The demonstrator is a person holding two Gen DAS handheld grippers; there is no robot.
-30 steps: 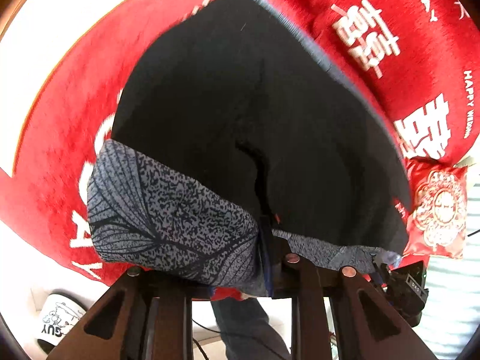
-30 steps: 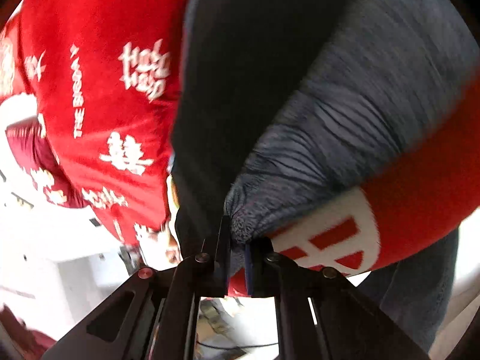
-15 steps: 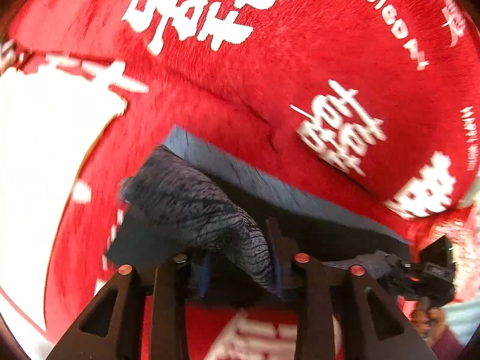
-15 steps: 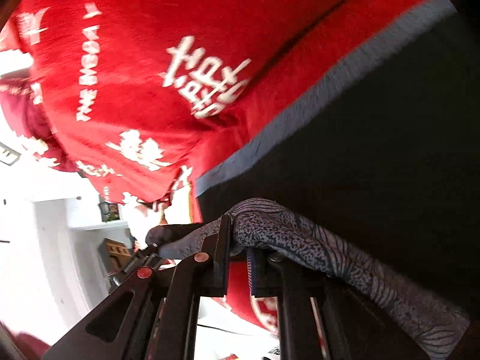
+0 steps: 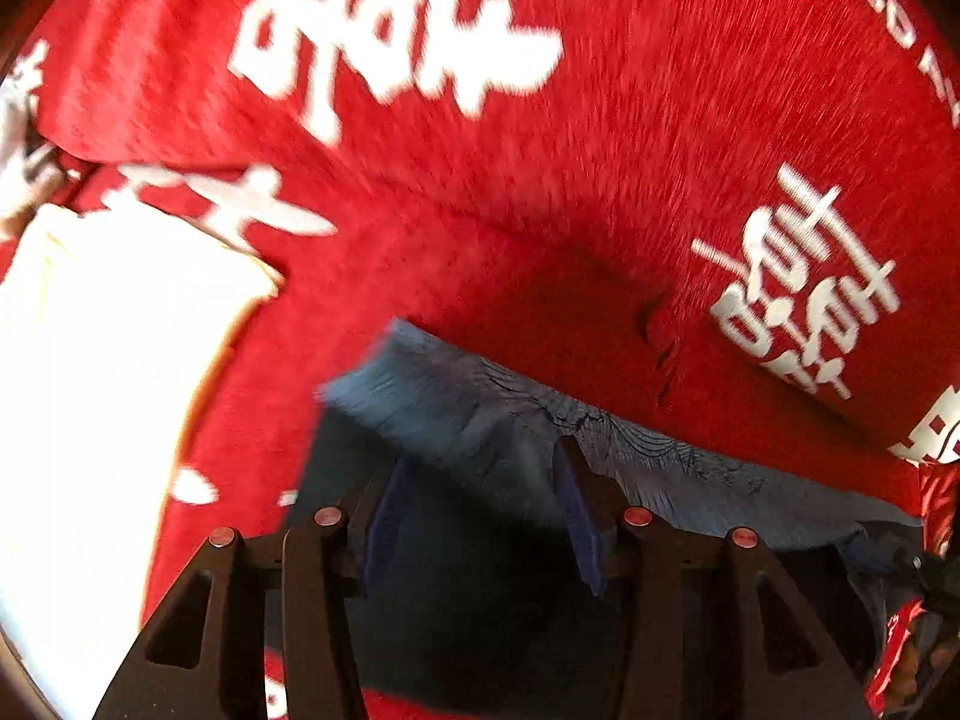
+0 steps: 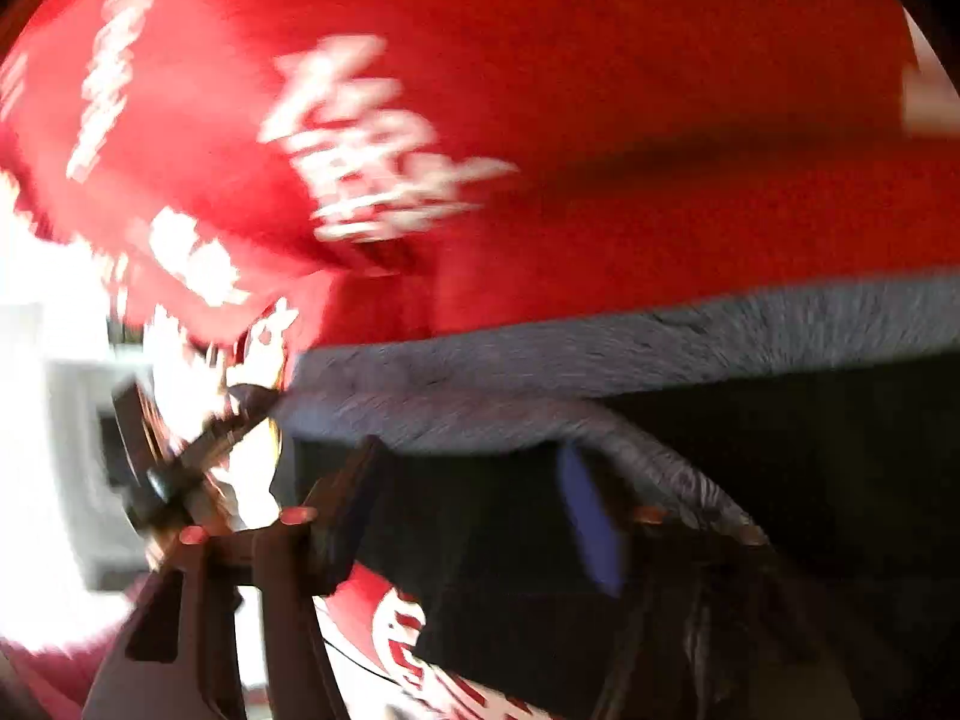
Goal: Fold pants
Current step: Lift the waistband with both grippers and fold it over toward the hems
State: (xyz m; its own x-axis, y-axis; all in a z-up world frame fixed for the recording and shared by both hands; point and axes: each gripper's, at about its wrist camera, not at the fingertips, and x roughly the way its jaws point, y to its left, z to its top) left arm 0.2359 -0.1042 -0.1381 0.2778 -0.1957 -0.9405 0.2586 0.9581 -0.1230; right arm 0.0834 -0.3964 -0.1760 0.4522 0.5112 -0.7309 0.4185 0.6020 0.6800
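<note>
Left wrist view, left gripper tilted steeply down, jaws opening over pants, right gripper likewise.

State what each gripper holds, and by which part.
Nothing: both the left gripper and right gripper are opening, letting the pants hem go.

Matt cloth pants, fuzzy red blanket
</note>
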